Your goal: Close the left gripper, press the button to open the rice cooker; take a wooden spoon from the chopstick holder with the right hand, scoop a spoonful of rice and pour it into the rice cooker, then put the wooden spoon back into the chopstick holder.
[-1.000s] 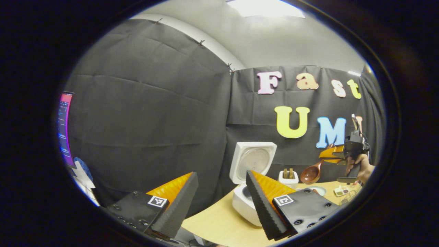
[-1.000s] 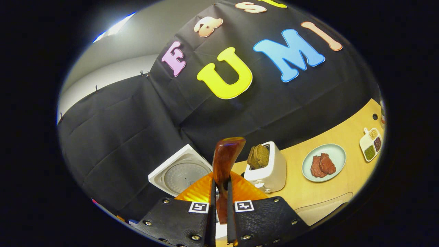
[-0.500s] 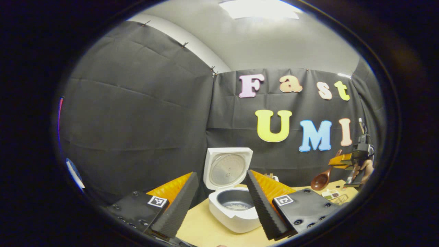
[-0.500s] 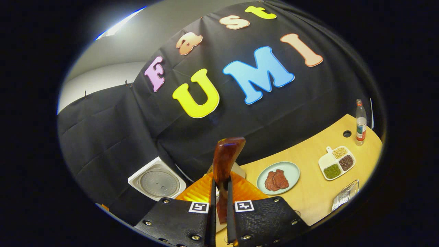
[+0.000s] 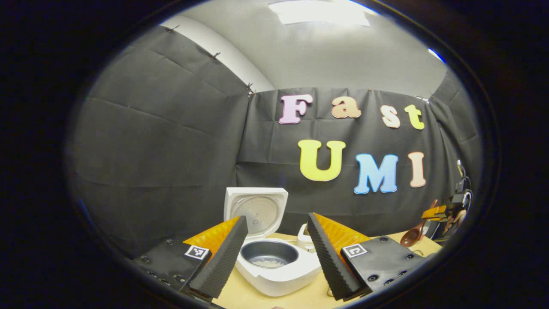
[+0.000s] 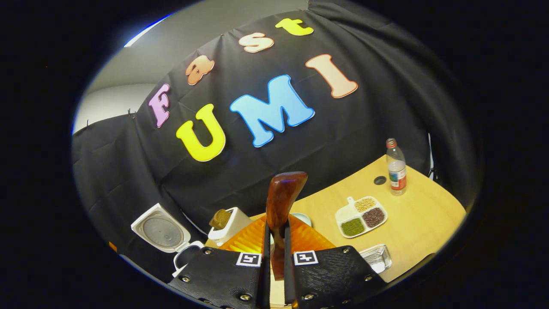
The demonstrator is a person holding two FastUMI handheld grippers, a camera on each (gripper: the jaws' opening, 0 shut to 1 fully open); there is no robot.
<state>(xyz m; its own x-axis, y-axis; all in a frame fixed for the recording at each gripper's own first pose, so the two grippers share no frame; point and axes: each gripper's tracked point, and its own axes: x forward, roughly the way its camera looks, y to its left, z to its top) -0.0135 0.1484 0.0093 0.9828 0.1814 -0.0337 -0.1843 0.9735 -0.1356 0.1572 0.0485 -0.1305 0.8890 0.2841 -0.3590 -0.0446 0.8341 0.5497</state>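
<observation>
Right hand-held gripper (image 6: pixel 274 257) is clamped on the spoon (image 6: pixel 281 206), both fingers pressing the handle so that the spoon's long axis runs straight forward along them, bowl end away from the camera. In the left gripper view the same spoon hangs at the far right, bowl tipped down toward the surface (image 5: pixel 257 298), held by a hand well apart from the cooker (image 5: pixel 274 266).

Left hand-held gripper (image 5: pixel 274 257) stands with its fingers spread wide and nothing between them. It hovers just before the cooker, whose lid is up and whose dark pot shows a little pale rice at the bottom. Pressing the button and pouring look done, so my guess is that returning the spoon is the step in hand.

That move turns on where the chopstick holder lies from the right hand-held gripper, and I cannot pick it out. In the right gripper view the cooker sits low at the left edge, partly cut off, with a toaster (image 6: pixel 227 223) beside it. A divided tray (image 6: pixel 362 212), a bottle (image 6: pixel 395 167) and a small foil dish (image 6: pixel 377 257) lie to the right. The fingers and spoon hide whatever lies straight below, including most of a pale plate, so the holder may sit under or beyond them.
</observation>
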